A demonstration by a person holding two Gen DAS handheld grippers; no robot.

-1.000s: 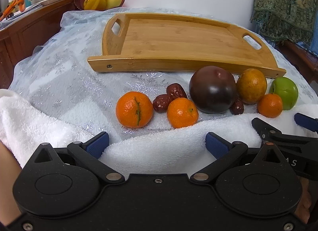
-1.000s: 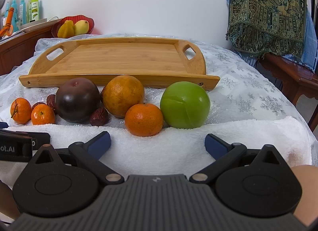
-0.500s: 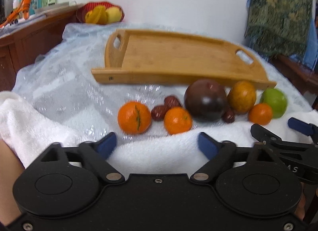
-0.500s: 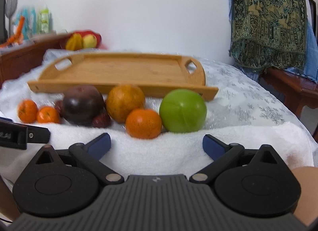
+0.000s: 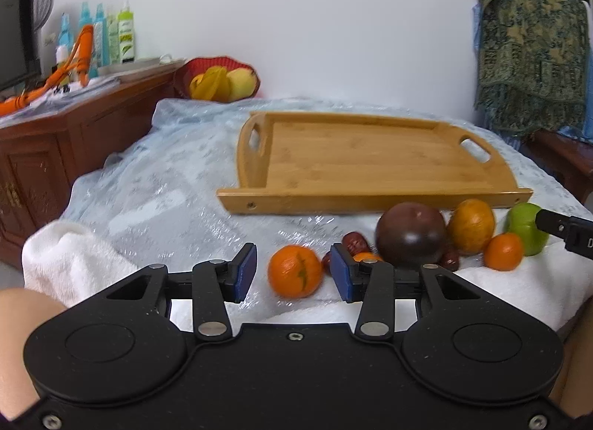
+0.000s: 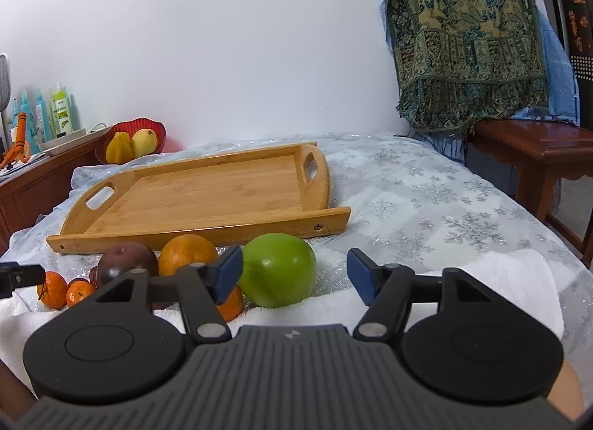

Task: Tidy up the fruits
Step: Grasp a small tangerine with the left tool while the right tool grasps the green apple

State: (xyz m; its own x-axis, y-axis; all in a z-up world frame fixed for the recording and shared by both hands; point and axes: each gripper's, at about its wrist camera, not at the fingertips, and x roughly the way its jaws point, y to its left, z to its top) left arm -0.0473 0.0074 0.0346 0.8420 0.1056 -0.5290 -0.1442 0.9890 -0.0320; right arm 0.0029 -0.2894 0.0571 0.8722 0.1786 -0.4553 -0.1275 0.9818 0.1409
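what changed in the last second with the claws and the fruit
Both claws moved forward over the white towel toward the fruit row. The left claw now frames the leftmost tangerine, the right claw frames the green apple. Both are open, gripping nothing yet. The fruits and the wooden tray stayed where they were; the tray holds no fruit.

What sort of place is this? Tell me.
Probably a room in a home: a table under a snowflake cloth, a wooden sideboard with bottles, and a patterned throw draped over furniture.
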